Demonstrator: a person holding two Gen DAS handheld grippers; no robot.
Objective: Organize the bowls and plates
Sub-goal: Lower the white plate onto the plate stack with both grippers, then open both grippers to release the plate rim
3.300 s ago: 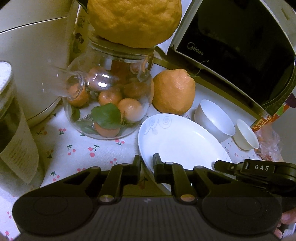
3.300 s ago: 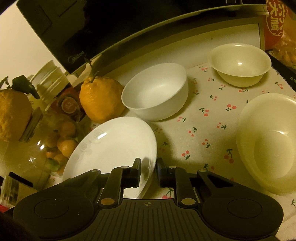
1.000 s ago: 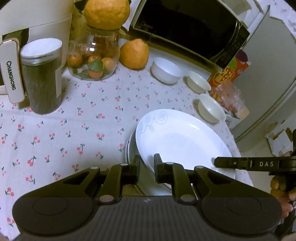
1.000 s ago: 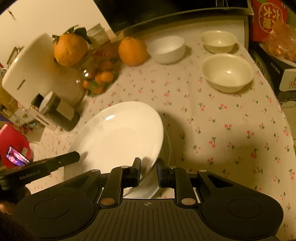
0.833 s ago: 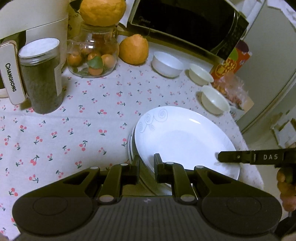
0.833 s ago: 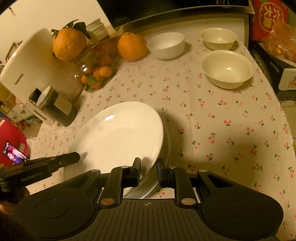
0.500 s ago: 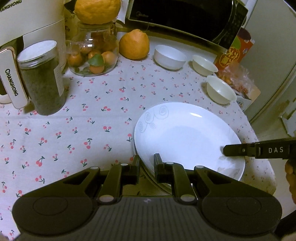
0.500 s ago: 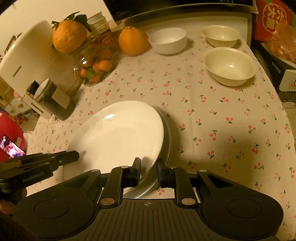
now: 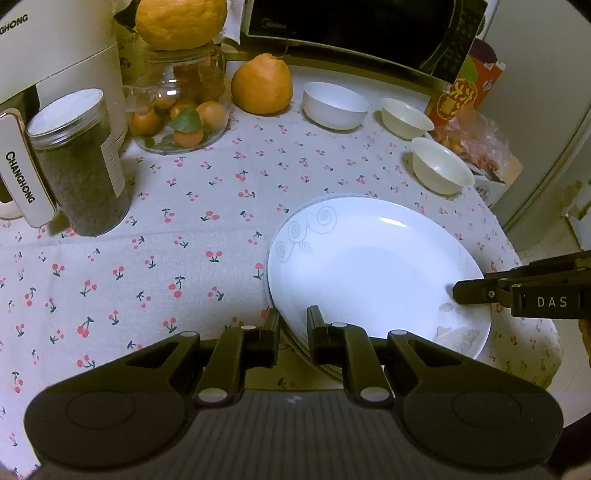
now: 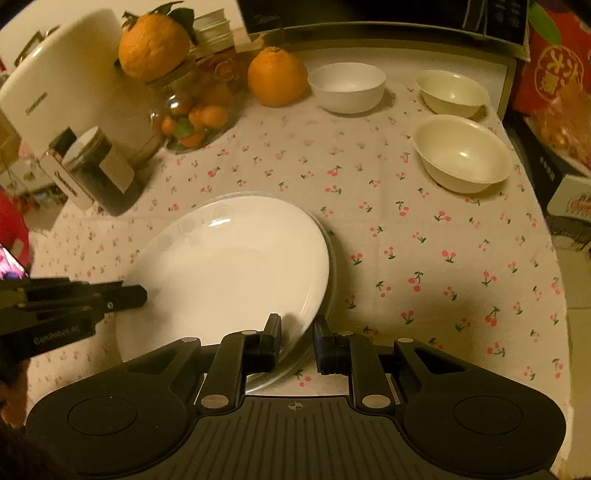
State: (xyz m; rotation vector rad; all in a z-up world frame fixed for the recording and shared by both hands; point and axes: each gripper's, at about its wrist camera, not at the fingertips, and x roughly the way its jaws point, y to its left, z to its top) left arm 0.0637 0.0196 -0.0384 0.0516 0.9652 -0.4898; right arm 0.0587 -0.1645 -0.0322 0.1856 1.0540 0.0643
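A: What is changing on the cherry-print tablecloth [image 9: 192, 221]?

B: A second ago the round white plate with grey swirl marks [image 9: 369, 266] was riding above the plate underneath with a clear gap at its edge; now it is sitting low and almost flush on that second white plate [image 10: 330, 269], whose rim is peeking out just beyond the right tongs. A few seconds back it was up beside the glass jar.

A: And the tongs?

B: The left gripper [image 9: 293, 332] is pinching the near rim of the swirl plate, jaws nearly shut on it. The right gripper [image 10: 297, 338] is clamping the opposite rim the same way, jaws almost closed.

A: What is that meaning for the task?

B: Probably the plates are being stacked, and letting go looks like the next step; the bowls are not yet gathered.

A: Where are the bowls sitting?

B: Far ahead of both tongs: a white round bowl [image 9: 334, 105], a small cream bowl [image 9: 406, 117] and a larger cream bowl [image 10: 461, 153], all apart and empty.

A: Other containers?

B: The clear glass jar [image 9: 181, 110] ahead of the left tongs is holding small oranges and a green leaf, with a big orange fruit [image 9: 181, 22] resting on top. The dark-filled jar with a pale lid [image 9: 81, 162] is standing left of it
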